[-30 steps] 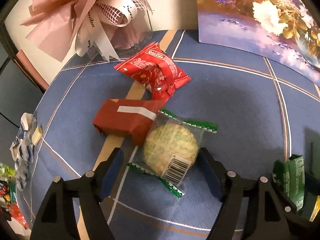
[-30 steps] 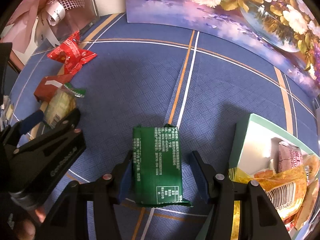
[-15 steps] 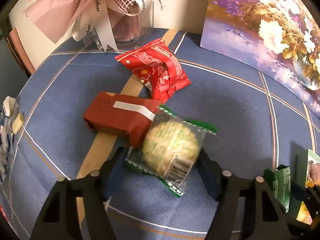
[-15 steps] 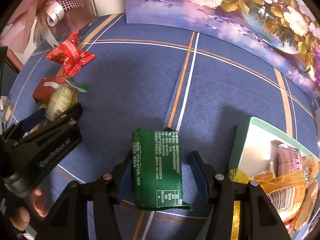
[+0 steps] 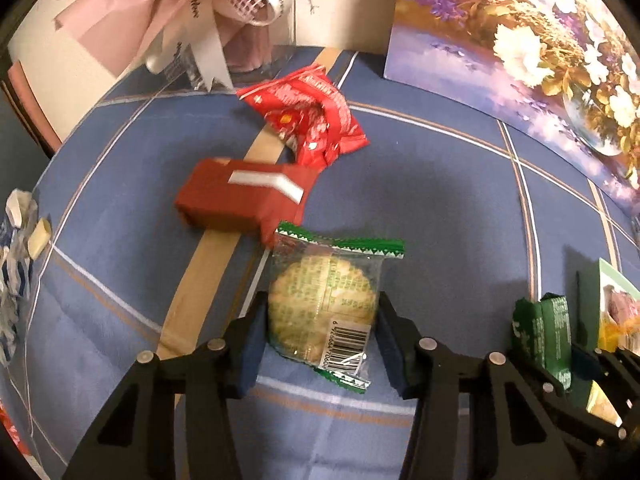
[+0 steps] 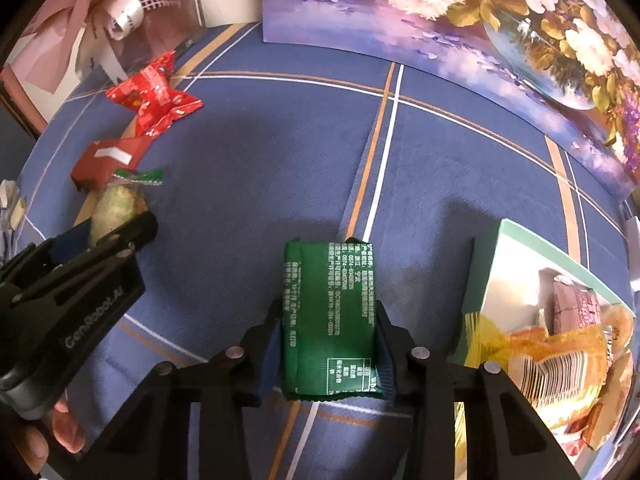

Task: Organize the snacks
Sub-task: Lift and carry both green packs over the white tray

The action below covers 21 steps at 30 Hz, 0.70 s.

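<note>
The left hand-held gripper (image 5: 322,338) has just been closing on a round cracker (image 5: 324,304) in a clear wrapper with green edges, and its blue pads now sit against both sides of the cracker, which lies on the blue surface (image 5: 440,220) just beside a dark red packet (image 5: 244,196). Beyond that packet lies a crumpled bright red wrapper (image 5: 308,120), with a pink bow (image 5: 168,8) further back. Only the left wrist view shows the cracker's barcode and the wrappers at the surface's left edge. The right hand-held gripper (image 6: 328,350) has likewise just been closing, and its pads press the long sides of a green packet (image 6: 330,316) lying flat on the surface; printed white text shows here, whereas the left view catches this packet only edge-on. The right wrist view alone shows the pale green box (image 6: 486,268) close to the right, holding an orange bag (image 6: 560,364) and a pinkish packet (image 6: 576,304), and the person's fingers (image 6: 64,428) under the left hand-held gripper.
</note>
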Motion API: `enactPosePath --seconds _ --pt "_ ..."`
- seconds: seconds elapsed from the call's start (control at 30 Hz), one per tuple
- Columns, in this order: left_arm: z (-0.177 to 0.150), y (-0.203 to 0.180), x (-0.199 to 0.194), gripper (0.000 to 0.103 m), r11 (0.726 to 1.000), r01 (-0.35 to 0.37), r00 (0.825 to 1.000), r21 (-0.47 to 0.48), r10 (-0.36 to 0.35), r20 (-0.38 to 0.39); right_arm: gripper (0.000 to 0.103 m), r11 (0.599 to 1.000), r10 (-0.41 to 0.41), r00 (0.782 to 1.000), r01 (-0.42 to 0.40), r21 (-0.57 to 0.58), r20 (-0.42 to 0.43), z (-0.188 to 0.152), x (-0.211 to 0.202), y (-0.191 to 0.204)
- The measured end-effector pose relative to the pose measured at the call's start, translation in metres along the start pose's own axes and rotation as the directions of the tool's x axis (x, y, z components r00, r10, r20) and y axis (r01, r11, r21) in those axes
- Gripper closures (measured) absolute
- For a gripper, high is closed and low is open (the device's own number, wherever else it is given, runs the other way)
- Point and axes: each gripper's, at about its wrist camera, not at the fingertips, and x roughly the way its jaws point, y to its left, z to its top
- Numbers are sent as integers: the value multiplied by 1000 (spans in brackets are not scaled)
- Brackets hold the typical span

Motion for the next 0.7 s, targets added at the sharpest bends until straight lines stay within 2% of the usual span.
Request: enactPosePath --seconds 0.23,0.43,0.6,0.7 --pt "-29 21 -16 51 992 116 992 -51 -118 -38 61 998 46 999 -46 39 -7 -26 -10 0" --pt "-50 27 -31 51 978 195 979 -72 -198 -43 61 989 109 994 -112 96 28 -58 -33 -2" --pt "-63 23 -44 51 976 206 976 -75 -211 -58 61 970 179 981 -189 150 78 -82 -57 -7" --pt "-67 12 -59 51 980 192 980 -44 -194 -52 61 955 218 970 -235 182 108 -88 -69 -19"
